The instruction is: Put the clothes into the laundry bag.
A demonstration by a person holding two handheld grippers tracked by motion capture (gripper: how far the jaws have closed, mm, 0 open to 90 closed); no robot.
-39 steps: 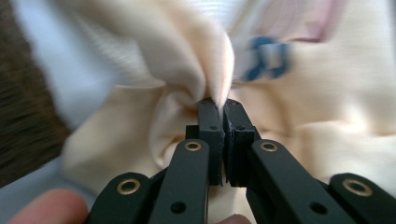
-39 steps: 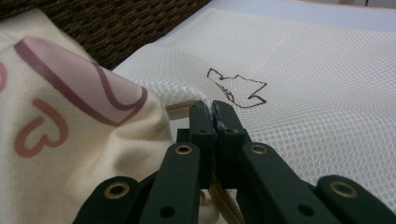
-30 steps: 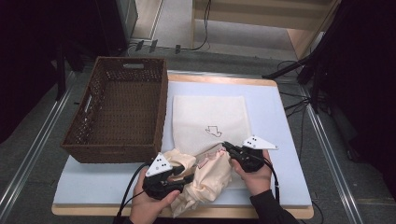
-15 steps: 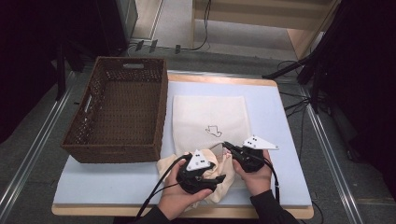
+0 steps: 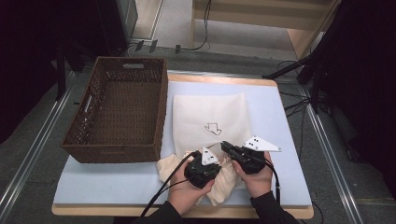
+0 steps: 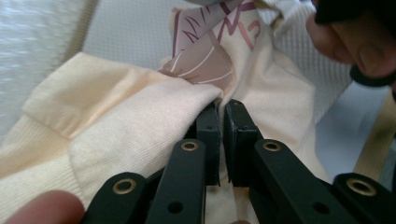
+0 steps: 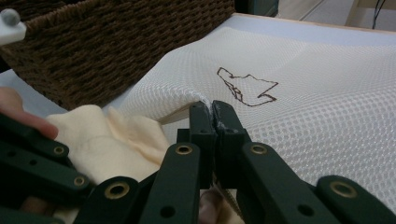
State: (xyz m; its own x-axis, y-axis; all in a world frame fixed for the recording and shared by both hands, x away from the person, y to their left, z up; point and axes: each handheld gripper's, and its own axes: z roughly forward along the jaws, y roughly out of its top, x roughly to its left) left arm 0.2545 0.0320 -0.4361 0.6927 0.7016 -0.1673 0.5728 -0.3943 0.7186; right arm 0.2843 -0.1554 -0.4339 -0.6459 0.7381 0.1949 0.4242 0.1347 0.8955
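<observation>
The left gripper (image 5: 211,157) has just been closing, and in the left gripper view its two black jaws stand clamped together on a fold of the cream knitted garment (image 6: 116,140), the cloth pinched between the pads. Most of that garment lies bunched to the left of and beneath this gripper; just beyond its tips a lining of mauve fabric with pale line patterns (image 6: 205,46) shows from inside the folds. Ahead and to the right of the jaws the person's other hand (image 6: 355,42) is close by.

The right gripper (image 7: 211,109) is clenched on the near edge of the white mesh laundry bag with a small dark outline drawing on it (image 7: 303,107), a ridge of mesh nipped between the pads. The rest of the bag stretches flat away from this gripper across the pale blue table mat (image 5: 116,184). The cream garment sits immediately to this gripper's left, partly under the lifted mesh edge; whether any of it is already inside the bag cannot be told.

Further left of both grippers, and ahead of them, stands the dark brown rectangular wicker basket with cut-out handles (image 5: 100,144), with nothing in it. In the high view the two grippers are side by side, almost touching, at the near edge of the bag.
</observation>
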